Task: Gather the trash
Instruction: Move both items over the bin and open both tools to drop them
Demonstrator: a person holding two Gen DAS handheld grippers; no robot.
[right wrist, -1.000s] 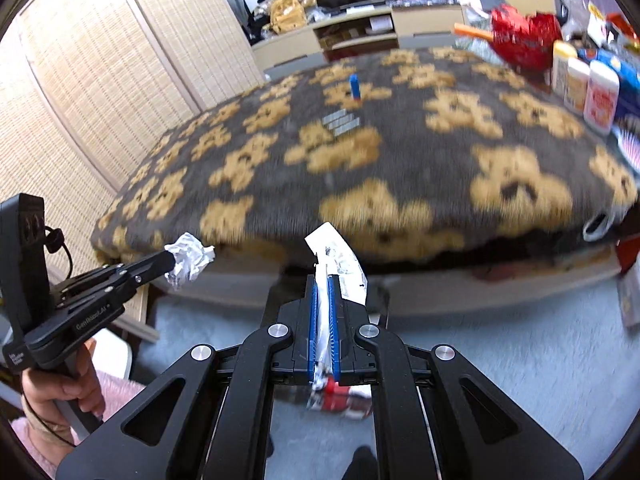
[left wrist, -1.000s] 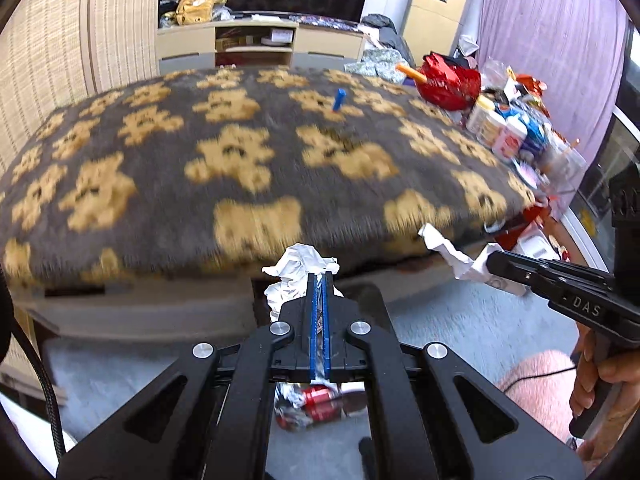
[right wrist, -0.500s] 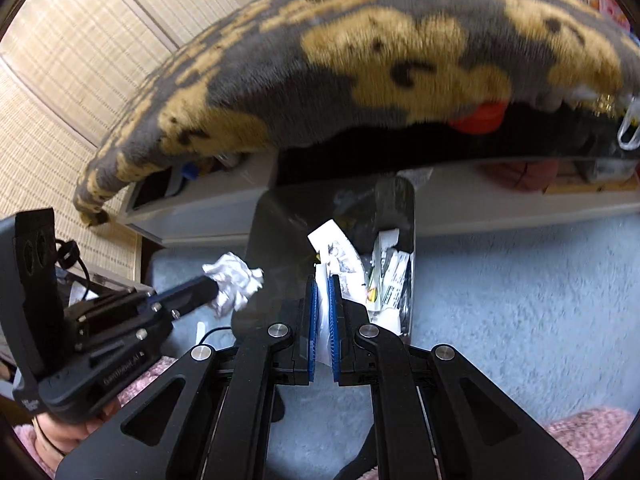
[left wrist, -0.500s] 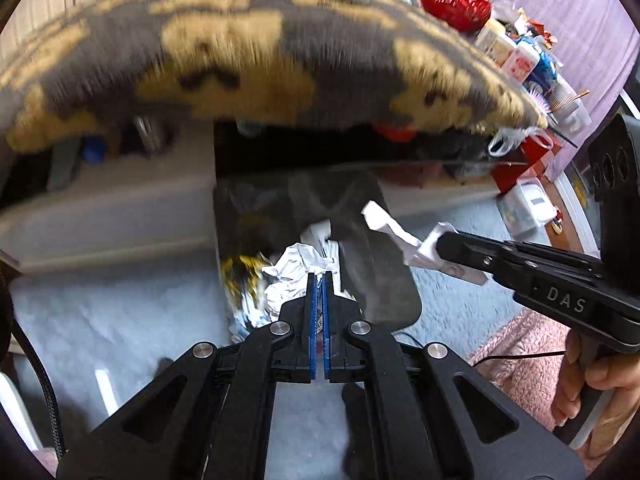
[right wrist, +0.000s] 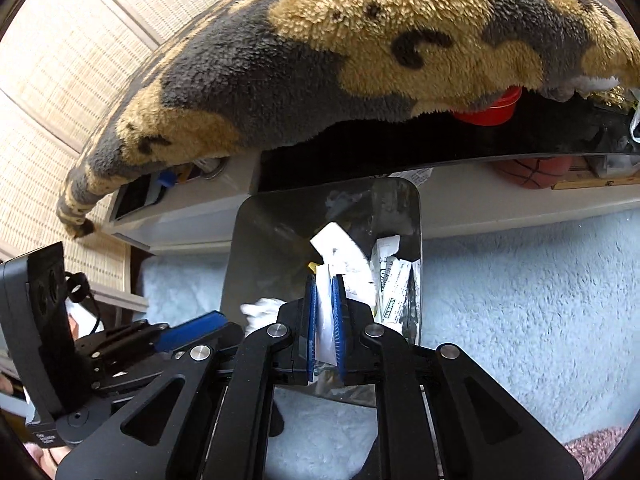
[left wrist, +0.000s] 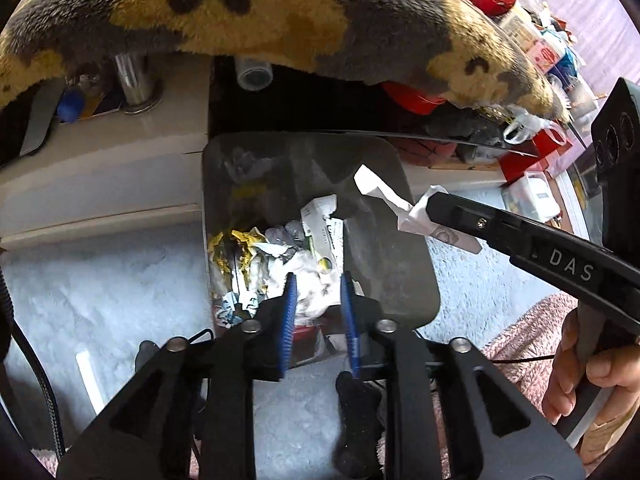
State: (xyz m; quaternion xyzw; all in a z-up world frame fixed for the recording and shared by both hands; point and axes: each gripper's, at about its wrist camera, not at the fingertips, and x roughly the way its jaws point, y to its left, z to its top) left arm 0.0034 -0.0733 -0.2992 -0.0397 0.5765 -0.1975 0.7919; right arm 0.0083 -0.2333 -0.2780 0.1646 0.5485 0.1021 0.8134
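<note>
A dark grey bin (left wrist: 380, 264) stands on the carpet below the blanket's edge, with wrappers and paper in it. Over its near rim, my left gripper (left wrist: 319, 280) has its jaws opening. A crumpled white tissue (left wrist: 310, 300) lies loose between the blue pads. My right gripper (left wrist: 430, 206) reaches in from the right with a white paper strip (left wrist: 380, 192) sticking out of its tip. In the right wrist view the right gripper (right wrist: 325, 280) hangs over the bin (right wrist: 272, 248). Its jaws are just starting to open, and the paper strip (right wrist: 324, 312) still stands between them. The left gripper (right wrist: 236, 322) and the tissue (right wrist: 260, 312) are at lower left.
A grey and tan bear-pattern blanket (left wrist: 280, 20) overhangs a low white unit (left wrist: 100, 168) just behind the bin. Pale blue carpet (right wrist: 520, 280) surrounds it. A basketball (right wrist: 532, 172) and a red tub (right wrist: 492, 112) sit under the blanket. A person's hand (left wrist: 580, 380) holds the right gripper.
Both grippers came down from above the blanket to just over the bin. The left jaws, shut on the tissue before, now stand apart. The right jaws widened slightly around the paper.
</note>
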